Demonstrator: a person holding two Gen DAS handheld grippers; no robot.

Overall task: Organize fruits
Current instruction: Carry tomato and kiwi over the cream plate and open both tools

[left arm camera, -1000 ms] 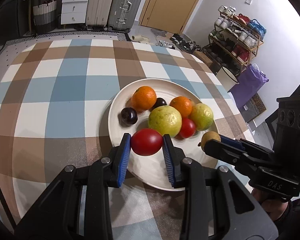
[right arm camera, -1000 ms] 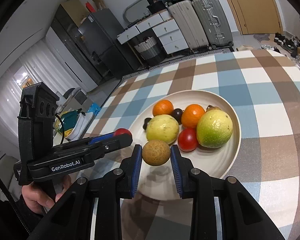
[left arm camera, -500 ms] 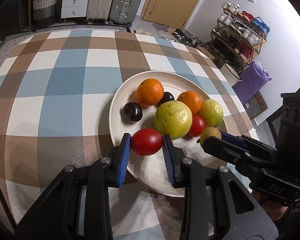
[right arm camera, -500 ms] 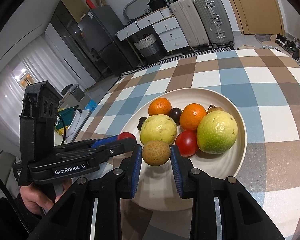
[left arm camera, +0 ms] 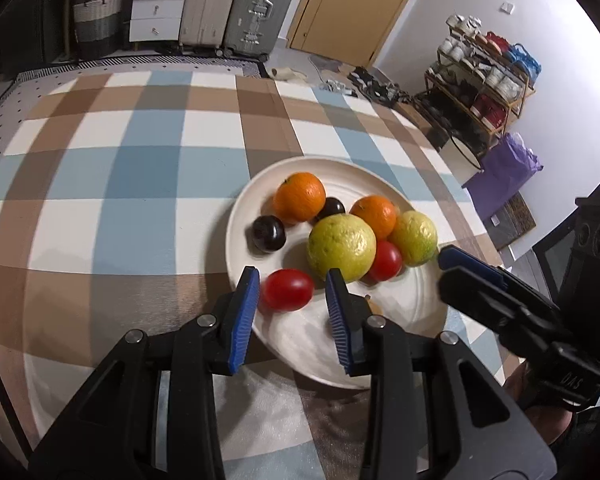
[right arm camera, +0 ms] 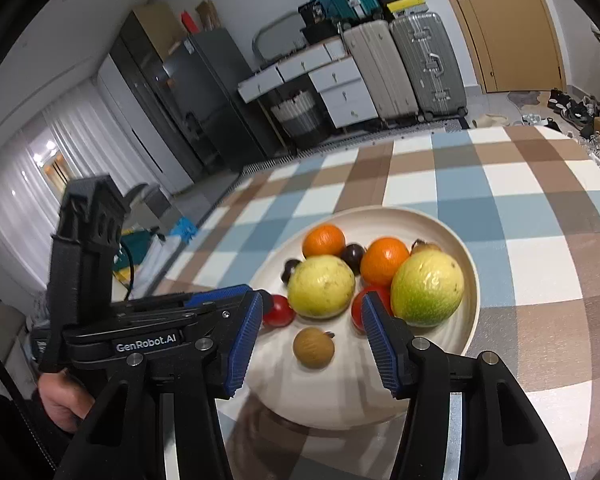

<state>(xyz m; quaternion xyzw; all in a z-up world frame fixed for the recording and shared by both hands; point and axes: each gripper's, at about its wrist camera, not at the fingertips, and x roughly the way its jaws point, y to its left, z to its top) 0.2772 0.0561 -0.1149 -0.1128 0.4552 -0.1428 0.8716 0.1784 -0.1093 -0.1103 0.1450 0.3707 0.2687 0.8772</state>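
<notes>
Just let go of the brown fruit (right arm camera: 313, 347) onto the plate (right arm camera: 466, 264); right gripper (right arm camera: 308, 336) opening, pads clear. Left gripper (left arm camera: 290, 300) beginning to release red tomato (left arm camera: 288, 290). Placing step. Next: back both out gently, no nudging.

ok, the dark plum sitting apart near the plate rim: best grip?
Grip the dark plum across its round middle, descending from the near side in the left wrist view. It's a smooth ball, so off-centre fingers would likely slip. Bare plate shows at its rim and centre sides; the orange crowds it behind.
</notes>
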